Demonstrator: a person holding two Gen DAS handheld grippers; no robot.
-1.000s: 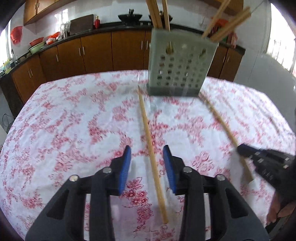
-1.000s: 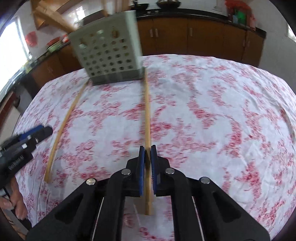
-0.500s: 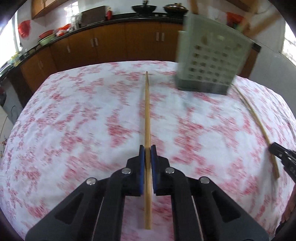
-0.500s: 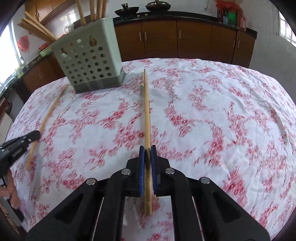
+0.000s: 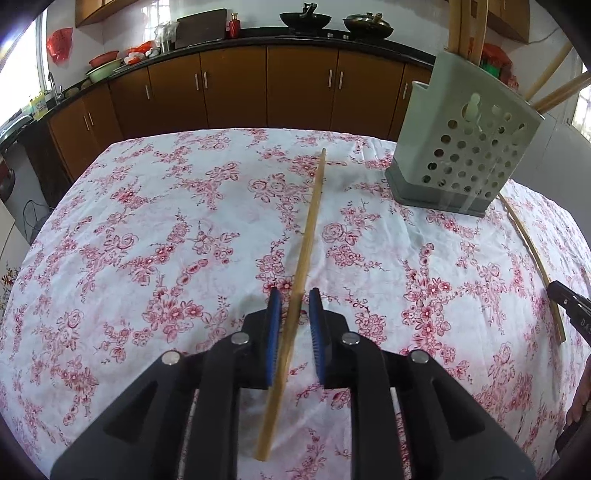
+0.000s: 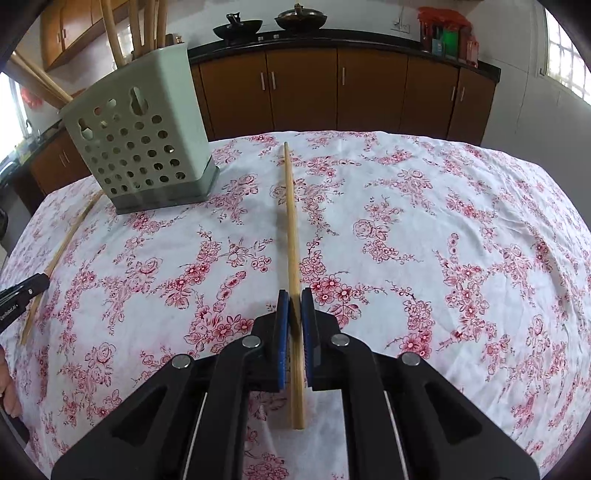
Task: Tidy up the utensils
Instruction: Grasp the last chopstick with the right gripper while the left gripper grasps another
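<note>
Since before, both tilted-down hands slid; left tool [image 5: 295, 325] opens around its chopstick [image 5: 308, 236], right tool [image 6: 295, 325] clamps another chopstick [image 6: 291, 229].

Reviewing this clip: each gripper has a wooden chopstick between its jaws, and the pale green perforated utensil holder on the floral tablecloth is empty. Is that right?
Not quite. The pale green perforated utensil holder is not empty: the right wrist view shows several wooden chopsticks standing in it. The rest holds: each gripper has a wooden chopstick between its jaws, and the holder stands on the floral tablecloth.
</note>
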